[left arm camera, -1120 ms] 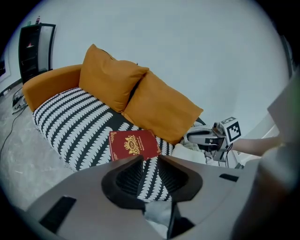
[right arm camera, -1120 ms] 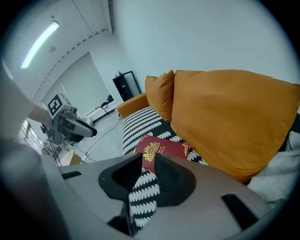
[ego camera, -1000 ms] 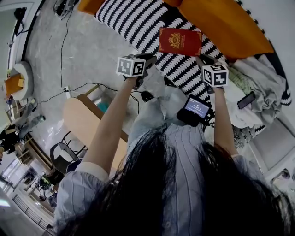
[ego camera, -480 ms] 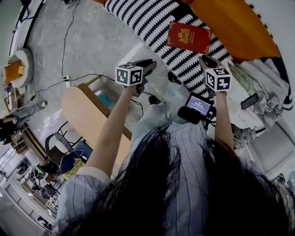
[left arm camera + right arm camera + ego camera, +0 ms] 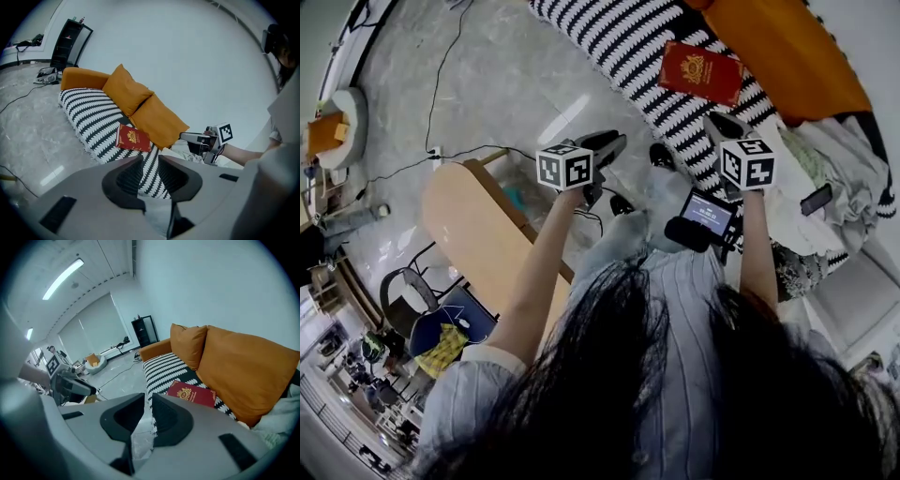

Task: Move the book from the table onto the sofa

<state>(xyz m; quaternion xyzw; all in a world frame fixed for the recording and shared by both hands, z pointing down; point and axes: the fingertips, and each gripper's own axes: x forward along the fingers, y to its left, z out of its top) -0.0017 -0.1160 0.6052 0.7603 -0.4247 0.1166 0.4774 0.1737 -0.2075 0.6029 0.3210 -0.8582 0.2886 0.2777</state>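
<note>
The red book point(image 5: 701, 73) with gold print lies flat on the sofa's black-and-white striped cover point(image 5: 619, 37), in front of the orange cushions point(image 5: 787, 56). It also shows in the left gripper view as the book point(image 5: 133, 138) and in the right gripper view as the book point(image 5: 192, 393). My left gripper point(image 5: 614, 142) hangs over the floor, well short of the sofa, with a small gap between its jaws and nothing in it. My right gripper point(image 5: 717, 122) is held just below the book, apart from it. Its jaws are closing on nothing, a narrow slit left.
The light wooden table point(image 5: 478, 225) stands at the left below my left arm. Cables point(image 5: 441, 159) run across the grey floor. Grey cloth with a phone point(image 5: 817, 199) lies at the sofa's right end. A small screen device point(image 5: 706, 216) hangs at my chest.
Both grippers have drawn back from the sofa and away from the book, which stays lying on the striped cover. The left one has swung out over the floor.
</note>
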